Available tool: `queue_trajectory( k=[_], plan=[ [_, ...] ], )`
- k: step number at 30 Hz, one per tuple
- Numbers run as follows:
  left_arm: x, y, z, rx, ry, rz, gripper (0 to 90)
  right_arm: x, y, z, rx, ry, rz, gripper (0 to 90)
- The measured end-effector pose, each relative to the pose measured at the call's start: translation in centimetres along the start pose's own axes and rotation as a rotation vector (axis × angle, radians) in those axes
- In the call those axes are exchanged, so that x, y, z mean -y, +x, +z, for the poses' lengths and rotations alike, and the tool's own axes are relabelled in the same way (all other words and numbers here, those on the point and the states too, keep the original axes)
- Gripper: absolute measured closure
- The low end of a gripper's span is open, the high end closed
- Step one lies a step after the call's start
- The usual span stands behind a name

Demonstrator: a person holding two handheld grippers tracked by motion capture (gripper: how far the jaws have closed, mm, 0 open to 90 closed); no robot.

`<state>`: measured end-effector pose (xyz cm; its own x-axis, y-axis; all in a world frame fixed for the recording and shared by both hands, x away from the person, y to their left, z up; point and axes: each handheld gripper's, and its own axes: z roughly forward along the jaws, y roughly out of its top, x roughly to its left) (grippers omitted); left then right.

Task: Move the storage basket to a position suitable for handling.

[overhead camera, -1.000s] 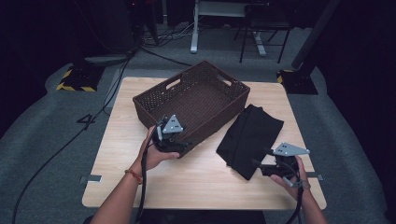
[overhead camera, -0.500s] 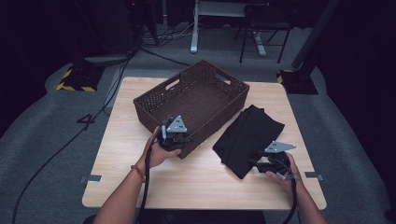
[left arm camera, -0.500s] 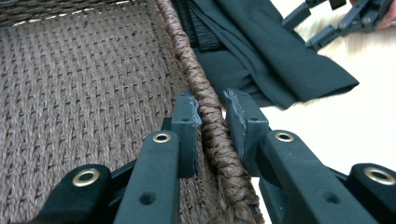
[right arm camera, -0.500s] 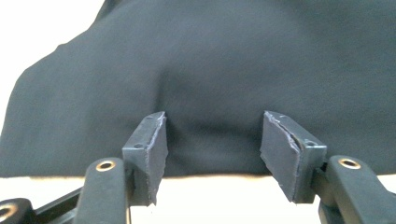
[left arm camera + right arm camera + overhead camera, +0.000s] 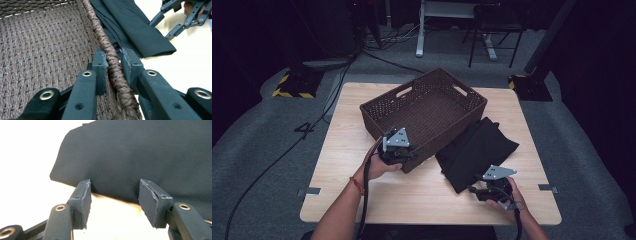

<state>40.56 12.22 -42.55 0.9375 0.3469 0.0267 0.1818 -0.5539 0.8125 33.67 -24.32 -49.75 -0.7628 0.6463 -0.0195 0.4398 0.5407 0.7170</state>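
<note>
Now sitting on the table (image 5: pixel 342 200): a big brown woven basket (image 5: pixel 427 107), standing near the far side, and a dark folded cloth (image 5: pixel 477 152) lying flat just beside it, toward the right. Pinching the braided near rim of the basket tight: the left gripper (image 5: pixel 113 65), one jaw inside the wall, one outside. Hovering low at the near edge of the cloth: the right gripper (image 5: pixel 113 195), jaws partly apart, just closing in some, bare table between them, not yet squeezing the cloth.
</note>
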Motion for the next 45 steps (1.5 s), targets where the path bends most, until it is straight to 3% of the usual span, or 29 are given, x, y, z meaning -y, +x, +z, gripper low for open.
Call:
queue_trajectory(
  k=[2, 4, 6, 7, 10, 14, 16, 20, 24, 26, 30, 32, 34, 36, 42, 45],
  plan=[
    [0.3, -0.1, -0.6, -0.001, -0.001, 0.001, 75.2, 0.0, 0.8, -0.2, -0.007, 0.018, -0.01, 41.2],
    [0.8, -0.2, -1.2, -0.029, 0.0, -0.006, 76.3, 0.0, 1.4, -0.5, -0.013, 0.024, -0.022, 36.5],
    [1.3, -0.3, -2.0, -0.057, 0.001, -0.019, 77.5, -0.1, 1.5, -1.3, -0.024, -0.01, -0.026, 34.9],
    [1.3, -0.3, -2.0, -0.057, 0.001, -0.019, 78.0, -0.3, 1.2, -2.0, -0.016, -0.036, -0.021, 34.5],
    [2.0, -0.4, -3.4, -0.109, 0.015, -0.031, 77.7, -0.6, 0.1, -3.7, 0.03, -0.085, 0.0, 32.6],
    [2.6, -0.2, -4.7, -0.157, 0.006, -0.054, 72.9, -0.7, -3.0, -5.5, 0.151, -0.115, 0.038, 29.8],
    [2.9, -0.2, -5.1, -0.188, 0.013, -0.065, 70.6, -0.3, -5.8, -5.9, 0.247, -0.101, 0.072, 27.9],
    [3.1, -0.4, -5.4, -0.231, 0.024, -0.061, 66.5, 0.7, -9.7, -6.0, 0.311, -0.079, 0.143, 27.0],
    [3.0, -0.3, -5.1, -0.259, 0.029, -0.082, 60.8, 1.8, -12.4, -5.1, 0.295, -0.03, 0.208, 24.1],
    [3.0, -0.1, -4.9, -0.259, 0.034, -0.087, 57.0, 2.3, -13.1, -4.4, 0.235, -0.032, 0.246, 23.7],
    [2.8, 0.6, -4.2, -0.225, 0.031, -0.113, 54.5, 2.6, -13.2, -2.8, 0.206, 0.004, 0.224, 24.1],
    [2.8, 1.0, -3.7, -0.195, 0.034, -0.12, 54.6, 2.9, -13.0, -2.4, 0.169, -0.02, 0.245, 27.3],
    [2.6, 1.1, -3.2, -0.187, 0.037, -0.103, 56.7, 3.0, -12.7, -2.3, 0.162, -0.037, 0.246, 28.7],
    [2.3, 1.3, -2.9, -0.138, 0.033, -0.102, 63.1, 2.9, -12.4, -2.2, 0.14, -0.042, 0.247, 31.1],
    [1.2, 1.1, -1.3, -0.044, 0.036, -0.04, 77.4, 2.2, -9.9, -1.6, 0.079, -0.046, 0.185, 35.2],
    [0.5, 1.1, -0.5, -0.033, 0.043, -0.018, 80.0, 1.8, -8.5, -1.3, 0.068, -0.037, 0.165, 36.9]
  ],
)
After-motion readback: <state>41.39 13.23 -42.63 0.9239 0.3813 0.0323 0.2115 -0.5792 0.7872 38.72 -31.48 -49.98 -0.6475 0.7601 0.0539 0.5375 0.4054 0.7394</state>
